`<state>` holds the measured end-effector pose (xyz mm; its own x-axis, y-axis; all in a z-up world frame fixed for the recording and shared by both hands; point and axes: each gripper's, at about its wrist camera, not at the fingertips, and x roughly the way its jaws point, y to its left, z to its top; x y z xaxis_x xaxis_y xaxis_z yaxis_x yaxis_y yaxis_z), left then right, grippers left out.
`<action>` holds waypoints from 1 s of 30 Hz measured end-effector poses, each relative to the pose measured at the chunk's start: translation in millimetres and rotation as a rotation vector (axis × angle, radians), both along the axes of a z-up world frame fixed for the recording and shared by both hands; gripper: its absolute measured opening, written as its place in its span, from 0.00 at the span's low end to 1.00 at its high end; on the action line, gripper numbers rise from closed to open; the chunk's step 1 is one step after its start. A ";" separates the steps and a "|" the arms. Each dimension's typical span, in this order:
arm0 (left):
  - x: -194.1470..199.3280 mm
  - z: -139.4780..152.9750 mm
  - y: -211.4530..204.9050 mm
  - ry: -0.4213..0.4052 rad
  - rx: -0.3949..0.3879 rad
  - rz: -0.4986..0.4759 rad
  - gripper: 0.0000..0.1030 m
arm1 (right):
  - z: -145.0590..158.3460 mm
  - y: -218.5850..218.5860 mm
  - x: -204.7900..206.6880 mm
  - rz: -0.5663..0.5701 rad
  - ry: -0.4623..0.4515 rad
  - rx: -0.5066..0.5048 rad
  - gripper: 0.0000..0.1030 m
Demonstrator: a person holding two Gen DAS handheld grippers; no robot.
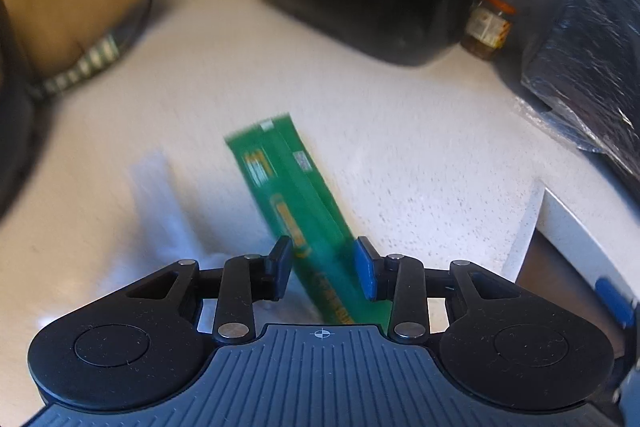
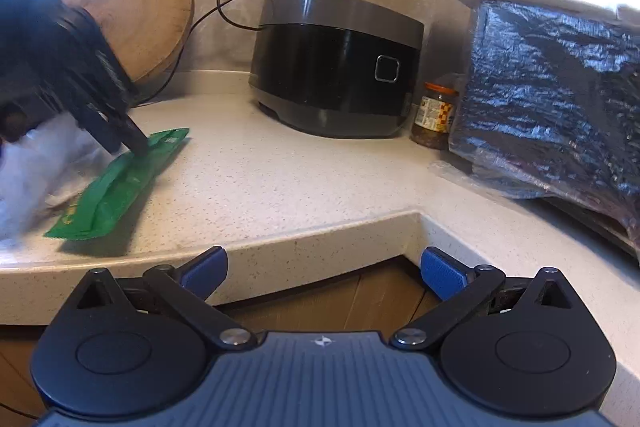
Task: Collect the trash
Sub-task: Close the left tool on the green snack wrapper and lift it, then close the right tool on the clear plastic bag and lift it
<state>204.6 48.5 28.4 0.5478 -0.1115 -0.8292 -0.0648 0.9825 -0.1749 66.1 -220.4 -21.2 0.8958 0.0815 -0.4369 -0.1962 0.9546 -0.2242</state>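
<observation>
Two grippers: the left gripper [image 1: 323,267], jaws parted, straddles the green wrapper [image 1: 292,203] lying flat on the counter [image 1: 420,155], while the right gripper [image 2: 324,269] hangs wide open and empty off the counter's edge.

Green wrapper [image 2: 120,183] on counter [image 2: 288,187], right gripper [image 2: 324,267] spread

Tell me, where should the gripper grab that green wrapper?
Probably across its narrow width, coming from above. The green wrapper lies flat and long on the counter, and the left hand-held gripper already straddles it, jaws open either side.
</observation>
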 end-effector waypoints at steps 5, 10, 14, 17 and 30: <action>16.9 -7.5 -30.1 0.007 0.072 -0.082 0.42 | -2.3 -14.7 -9.4 0.014 0.015 0.036 1.00; 12.8 -18.4 -63.7 -0.055 0.279 -0.220 0.52 | -6.7 -17.1 -8.9 0.000 0.027 0.039 1.00; 6.8 -20.3 -58.1 -0.092 0.264 -0.249 0.50 | -5.2 -17.2 -8.9 -0.002 0.030 0.069 1.00; -1.1 -18.8 -48.8 -0.124 0.219 -0.224 0.41 | -0.9 -25.1 -7.8 -0.007 0.012 0.124 1.00; -105.2 64.5 32.5 -0.389 0.013 -0.220 0.20 | 25.6 21.2 19.9 0.039 0.050 0.133 1.00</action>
